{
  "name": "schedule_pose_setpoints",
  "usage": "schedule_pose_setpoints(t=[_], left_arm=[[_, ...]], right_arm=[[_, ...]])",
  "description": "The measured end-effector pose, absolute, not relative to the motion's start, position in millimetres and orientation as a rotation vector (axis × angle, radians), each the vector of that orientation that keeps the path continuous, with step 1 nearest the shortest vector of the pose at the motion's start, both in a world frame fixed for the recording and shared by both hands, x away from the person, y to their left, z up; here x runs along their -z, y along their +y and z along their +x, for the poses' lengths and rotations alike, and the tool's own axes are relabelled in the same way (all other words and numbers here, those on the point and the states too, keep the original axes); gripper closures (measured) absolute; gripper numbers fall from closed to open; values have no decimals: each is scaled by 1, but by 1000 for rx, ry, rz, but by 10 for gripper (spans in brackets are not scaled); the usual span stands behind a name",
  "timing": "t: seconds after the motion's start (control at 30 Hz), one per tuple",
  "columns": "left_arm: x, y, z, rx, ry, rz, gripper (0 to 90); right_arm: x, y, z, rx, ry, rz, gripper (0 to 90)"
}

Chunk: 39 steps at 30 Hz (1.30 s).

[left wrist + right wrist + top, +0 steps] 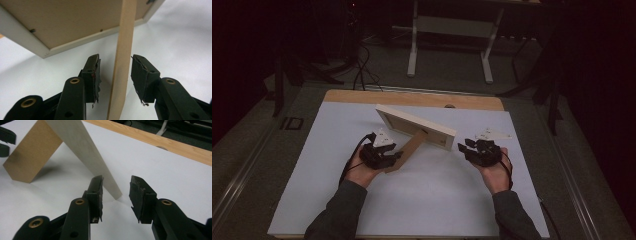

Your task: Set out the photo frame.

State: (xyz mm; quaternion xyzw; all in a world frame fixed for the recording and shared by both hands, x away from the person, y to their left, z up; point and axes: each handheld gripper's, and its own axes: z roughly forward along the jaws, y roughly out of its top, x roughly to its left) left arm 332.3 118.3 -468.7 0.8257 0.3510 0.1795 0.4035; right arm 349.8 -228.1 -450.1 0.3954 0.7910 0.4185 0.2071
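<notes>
**So, picture frame propped up, both grippers just hanging around it**

The picture frame [416,127] stands on the white worktop [437,195], leaning back on its easel stand [122,62]. The stand's strip runs right between the jaws of the left gripper [115,75], which are spread and not pinching it, probably lined up to grab. The right gripper [115,195] is released too, with the frame's near corner just ahead of its jaws. The frame's front faces away, so whatever's in it is hidden.

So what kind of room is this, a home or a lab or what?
Probably a lab or recording workspace, not a home: a table with a plain white top, cables trailing over the dark floor behind it, and a white stand frame on splayed feet farther back.
</notes>
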Motion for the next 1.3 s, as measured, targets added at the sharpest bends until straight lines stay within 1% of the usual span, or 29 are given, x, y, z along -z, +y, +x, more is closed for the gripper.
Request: schedule_pose_setpoints(t=[0.17,0.3,0.43,0.53,0.57,0.6,0.63,0.77,0.8,0.83,0.93,1.3], left_arm=[[464,122,333,-456,928,2037,608],[458,123,335,-459,927,2033,628],[450,122,337,-471,922,2013,621],[445,122,340,-471,921,1996,646],[445,122,340,-471,921,1996,661],[443,122,343,-463,931,1978,661],[442,122,345,-464,943,1974,695],[441,121,351,-456,965,1963,789],[440,120,353,-453,970,1960,789],[440,119,354,-453,973,1956,837],[439,116,356,-461,984,1937,900],[438,107,370,-470,1068,1882,900]], right_arm=[[448,-231,350,-1176,2186,1112,641],[444,-230,352,-1186,2160,1125,685],[440,-228,355,-1200,2139,1141,761],[438,-225,358,-1206,2130,1137,839],[438,-225,358,-1206,2130,1137,839],[438,-224,359,-1205,2126,1134,861],[438,-222,362,-1206,2122,1140,898],[439,-219,366,-1213,2126,1157,900],[439,-219,367,-1216,2125,1162,900],[440,-217,369,-1218,2129,1165,900],[442,-214,373,-1221,2136,1174,900],[445,-207,378,-1249,2143,1191,900]])
